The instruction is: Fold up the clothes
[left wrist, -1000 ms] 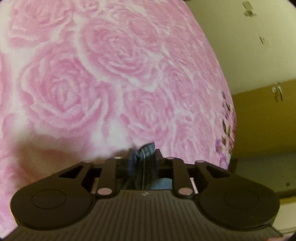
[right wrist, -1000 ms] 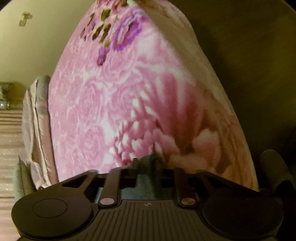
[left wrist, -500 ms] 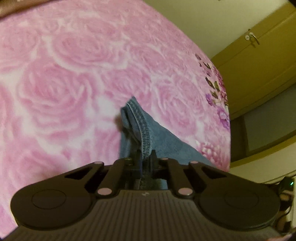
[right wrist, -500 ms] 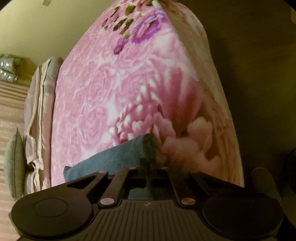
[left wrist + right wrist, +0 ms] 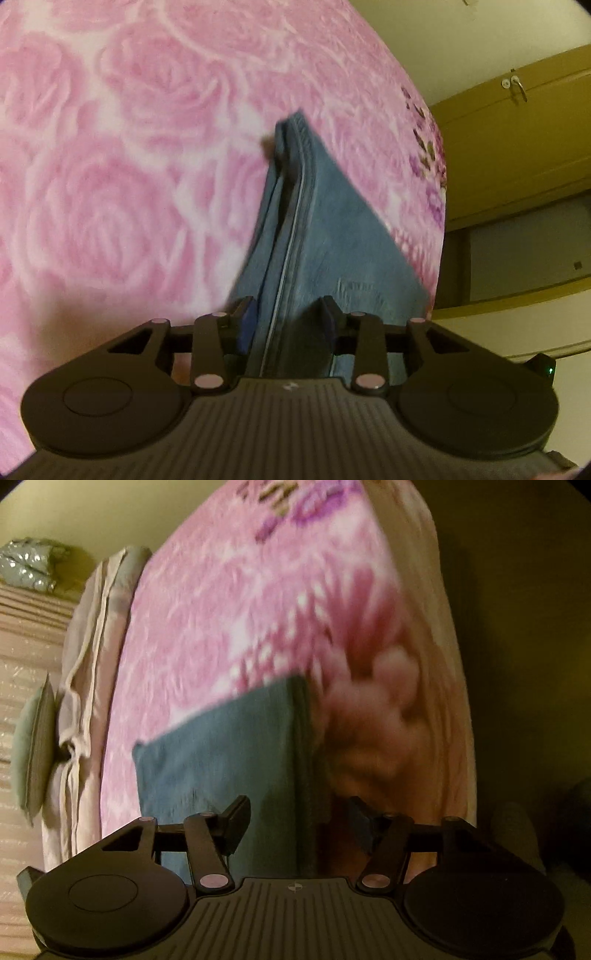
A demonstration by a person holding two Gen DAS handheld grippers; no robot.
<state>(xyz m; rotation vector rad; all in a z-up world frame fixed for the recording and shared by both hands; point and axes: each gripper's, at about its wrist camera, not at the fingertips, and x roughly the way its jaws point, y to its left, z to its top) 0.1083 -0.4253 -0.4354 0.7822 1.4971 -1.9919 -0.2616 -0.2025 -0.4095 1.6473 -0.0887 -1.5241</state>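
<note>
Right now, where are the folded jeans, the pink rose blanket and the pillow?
folded jeans (image 5: 332, 236), left wrist view, top denim panel.
pink rose blanket (image 5: 129, 147), left wrist view, rose print.
pillow (image 5: 33, 746), right wrist view, its side.

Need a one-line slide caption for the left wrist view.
Left gripper, just opened, straddles the seamed edge of folded blue jeans lying on a pink rose-print blanket.

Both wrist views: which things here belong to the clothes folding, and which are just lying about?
Part of the job:
- folded blue jeans, lying on the bed
- left gripper, jaws just opened, denim between them unpinched
- right gripper, likewise just opened

Just lying about:
- pink rose blanket
- grey cushion
- pale bedding
- cupboard door
</note>
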